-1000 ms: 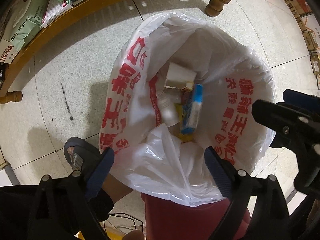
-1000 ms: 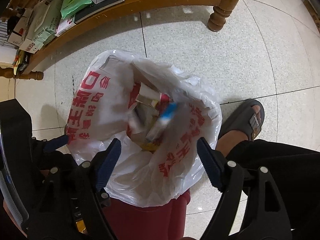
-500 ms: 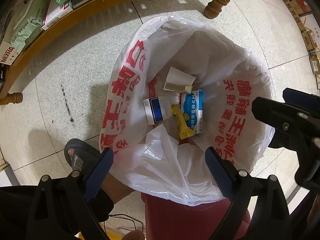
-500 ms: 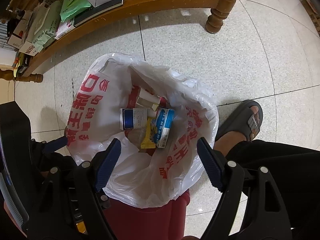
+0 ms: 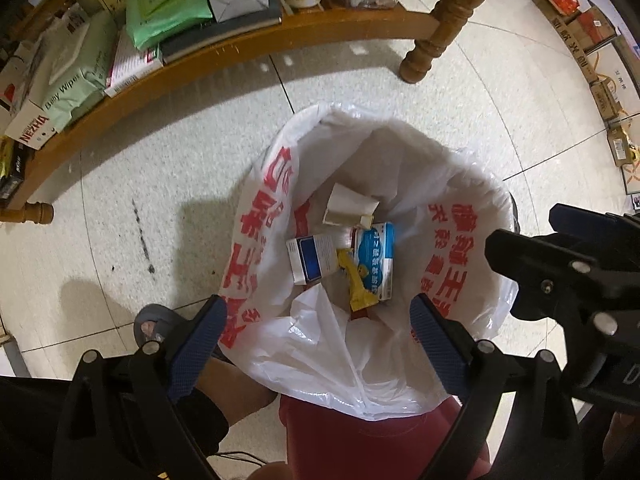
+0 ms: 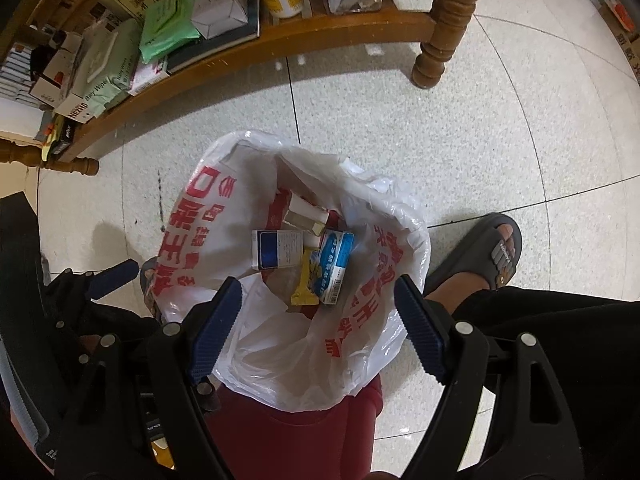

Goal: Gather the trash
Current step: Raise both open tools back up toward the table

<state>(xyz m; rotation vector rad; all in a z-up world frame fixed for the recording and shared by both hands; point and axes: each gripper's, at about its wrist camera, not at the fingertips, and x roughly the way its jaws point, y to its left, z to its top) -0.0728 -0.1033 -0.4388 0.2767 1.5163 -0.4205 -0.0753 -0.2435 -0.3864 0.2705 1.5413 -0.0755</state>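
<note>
A white plastic bag with red print [image 5: 256,216] [image 6: 188,216] lines a dark red bin [image 5: 360,436] [image 6: 288,440] on the tiled floor. Inside lie a white and dark blue box [image 5: 310,258] [image 6: 276,250], a light blue box [image 5: 376,258] [image 6: 334,266], a yellow wrapper [image 5: 358,284] [image 6: 306,284] and a white carton [image 5: 348,210] [image 6: 304,216]. My left gripper [image 5: 318,330] hangs open above the bag's near rim, nothing between its fingers. My right gripper [image 6: 318,312] is also open and empty over the bag. The right gripper's black body [image 5: 568,280] shows at the right of the left wrist view.
A wooden shelf [image 5: 224,52] [image 6: 280,36] with a turned leg [image 5: 436,36] [image 6: 444,32] stands beyond the bin, loaded with wipes packs, boxes and a jar. A person's sandalled feet [image 5: 156,326] [image 6: 480,256] flank the bin. Cardboard boxes [image 5: 600,40] line the right wall.
The boxes and wrapper fell into the bag and came to rest at its bottom. Both grippers rose, so the bin looks smaller and more of the shelf shows.
</note>
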